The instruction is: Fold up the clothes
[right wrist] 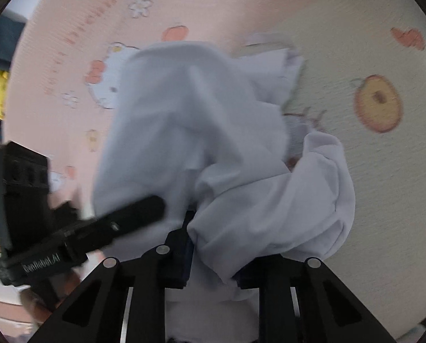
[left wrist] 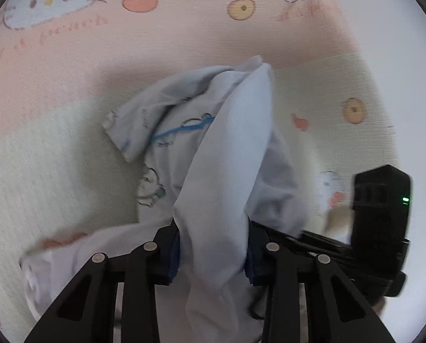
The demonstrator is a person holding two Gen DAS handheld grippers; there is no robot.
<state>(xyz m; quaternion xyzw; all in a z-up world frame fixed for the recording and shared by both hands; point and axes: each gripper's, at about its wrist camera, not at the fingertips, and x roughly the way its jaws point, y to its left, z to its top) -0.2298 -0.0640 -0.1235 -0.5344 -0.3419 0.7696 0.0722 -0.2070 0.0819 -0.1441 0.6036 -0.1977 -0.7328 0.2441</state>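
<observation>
Left wrist view: left gripper (left wrist: 213,253) with fingers pinching a fold of the white garment (left wrist: 227,148); cloth rising from between the blue pads (left wrist: 174,260) and draping forward in a tall ridge. Printed side of the garment turned partly up, showing a blue line and small cartoon outlines; a sleeve-like flap at left, a further part trailing low left onto the bedsheet (left wrist: 55,148). Sheet pink and cream, patterned with cartoon cats and fruit. Right gripper (left wrist: 380,220) visible at the right edge, just beside the cloth.

Right wrist view: right gripper (right wrist: 213,254) clamped on a bunched part of the same garment (right wrist: 190,120), fabric crumpled and heaped above the sheet (right wrist: 370,177). Left gripper (right wrist: 135,214) at left, one finger laid against the cloth. Both views motion-blurred.
</observation>
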